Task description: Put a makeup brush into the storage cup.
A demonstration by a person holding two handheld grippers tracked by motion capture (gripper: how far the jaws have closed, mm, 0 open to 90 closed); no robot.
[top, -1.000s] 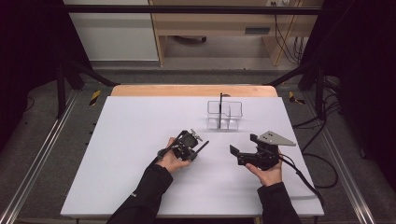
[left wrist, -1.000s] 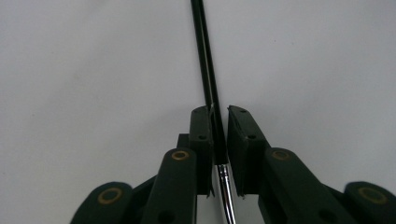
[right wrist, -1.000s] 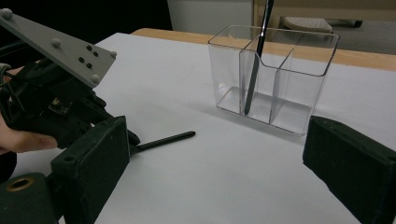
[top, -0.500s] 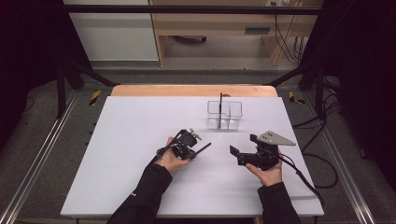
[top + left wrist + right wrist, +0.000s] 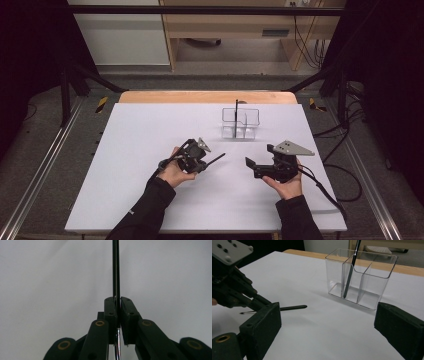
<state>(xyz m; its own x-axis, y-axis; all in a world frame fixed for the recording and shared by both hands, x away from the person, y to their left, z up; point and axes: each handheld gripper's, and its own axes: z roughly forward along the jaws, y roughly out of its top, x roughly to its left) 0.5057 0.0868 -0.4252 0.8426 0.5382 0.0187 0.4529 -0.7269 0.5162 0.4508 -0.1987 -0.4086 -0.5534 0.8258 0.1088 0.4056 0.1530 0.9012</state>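
My left gripper [image 5: 204,164] is shut on a thin black brush [image 5: 216,159] just above the white table, left of centre. In the left gripper view the brush [image 5: 115,270] runs straight out from between the closed jaws of the gripper [image 5: 116,301]. My right gripper [image 5: 251,167] is held open at the right with nothing in it, its jaws pointing left. The right gripper view has its wide-apart pads [image 5: 262,322], the left gripper [image 5: 234,295] and the held brush [image 5: 292,307]. A clear divided holder [image 5: 241,122] [image 5: 362,277] stands farther back, with another black brush [image 5: 236,112] [image 5: 350,267] upright in it.
The white tabletop [image 5: 140,145] has a wooden strip [image 5: 200,96] along its far edge. Metal rails [image 5: 45,165] flank the table on both sides. A cable [image 5: 325,187] trails from the right gripper toward the right edge.
The left gripper with its brush has drifted slightly to the left. The right gripper has stayed where it was.
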